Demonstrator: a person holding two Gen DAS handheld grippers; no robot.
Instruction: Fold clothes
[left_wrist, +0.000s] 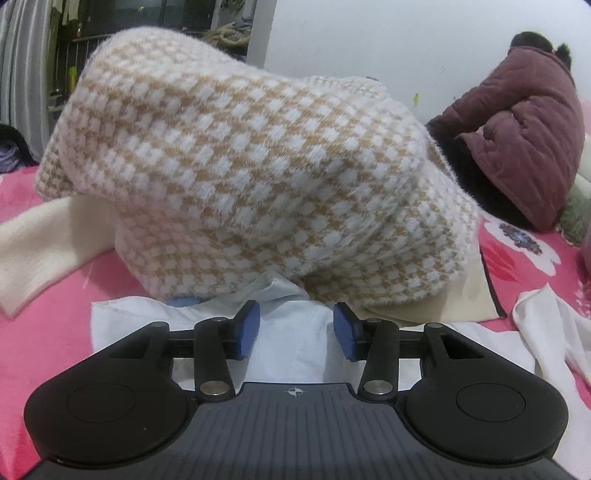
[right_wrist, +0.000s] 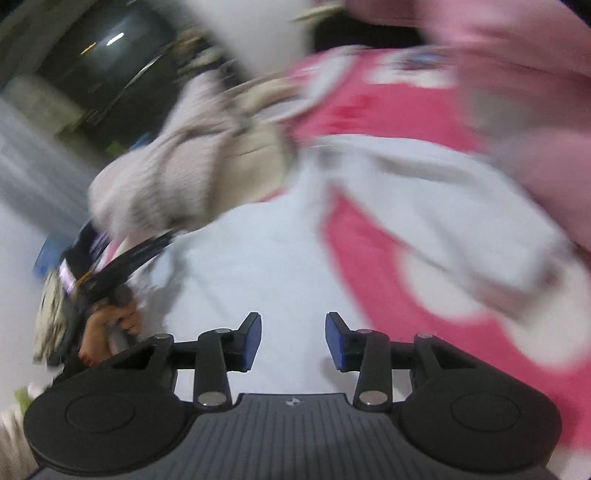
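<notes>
A pale white garment (left_wrist: 295, 343) lies spread on the pink bedspread (left_wrist: 48, 332) right under my left gripper (left_wrist: 295, 330), which is open with nothing between its blue pads. A fuzzy tan-and-white checked sweater (left_wrist: 243, 177) is heaped just beyond it. In the blurred right wrist view, my right gripper (right_wrist: 293, 341) is open above the same white garment (right_wrist: 258, 266), whose sleeve (right_wrist: 461, 206) trails to the right. The checked sweater (right_wrist: 177, 177) shows at upper left.
A cream cloth (left_wrist: 33, 243) lies at the left. A maroon padded jacket (left_wrist: 524, 136) is piled at the far right, with another white cloth (left_wrist: 554, 332) near it. A hand (right_wrist: 110, 325) holding the other gripper appears at lower left in the right wrist view.
</notes>
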